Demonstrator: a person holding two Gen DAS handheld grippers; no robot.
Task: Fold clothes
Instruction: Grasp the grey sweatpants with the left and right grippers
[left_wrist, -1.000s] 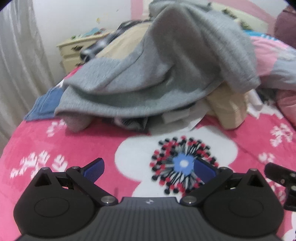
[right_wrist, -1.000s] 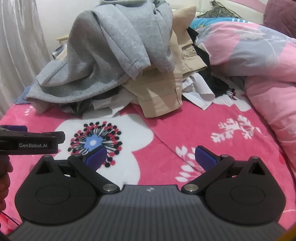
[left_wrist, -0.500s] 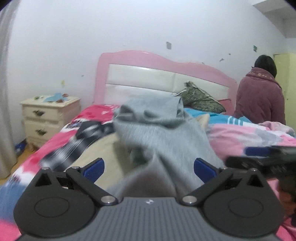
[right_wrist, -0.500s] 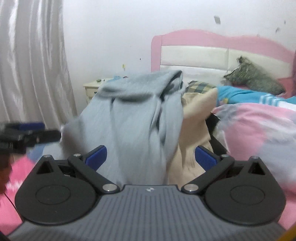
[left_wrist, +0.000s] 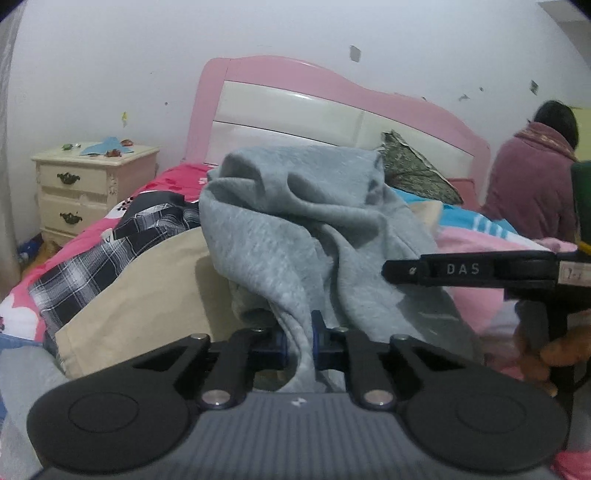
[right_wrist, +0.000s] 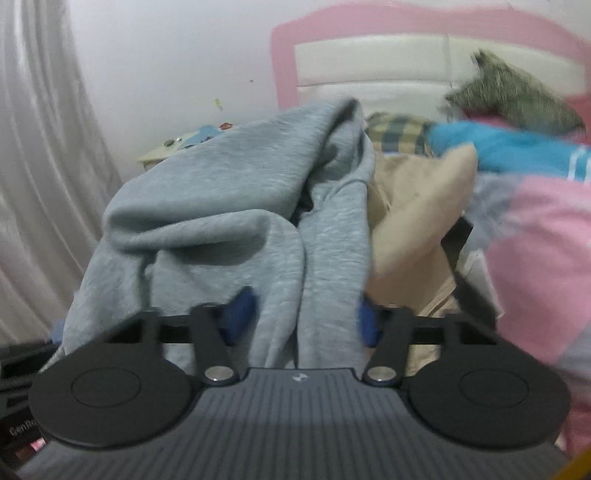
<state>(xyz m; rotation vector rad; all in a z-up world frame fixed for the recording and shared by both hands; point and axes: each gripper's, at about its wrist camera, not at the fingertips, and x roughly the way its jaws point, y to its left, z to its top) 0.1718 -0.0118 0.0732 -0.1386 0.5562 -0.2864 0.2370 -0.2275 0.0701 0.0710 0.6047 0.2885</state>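
Left wrist view first: a second ago this gripper hung wide open above the pink flowered blanket, with the clothes heap lying ahead of it. Now the left gripper has just closed its jaws, and they pinch a narrow fold of the gray sweatshirt that runs down between the blue pads. Where the blanket filled the view before, the pink headboard, the cream nightstand and a person in a maroon coat seated at the far side of the bed now show.

From the right, the other tool reaches in level, its black finger lying against the sweatshirt's right slope, with the hand gripping its handle below.

Right wrist view is blurred. The right gripper was fully spread a second ago over the blanket; its jaws have just been closing, and a thick bunch of the same gray cloth now fills the gap between them, both blue pads against it.

The sweatshirt rises from both grippers and drapes over the heap, lying on a beige garment, with a black and white plaid garment to the left and a pink quilt to the right.
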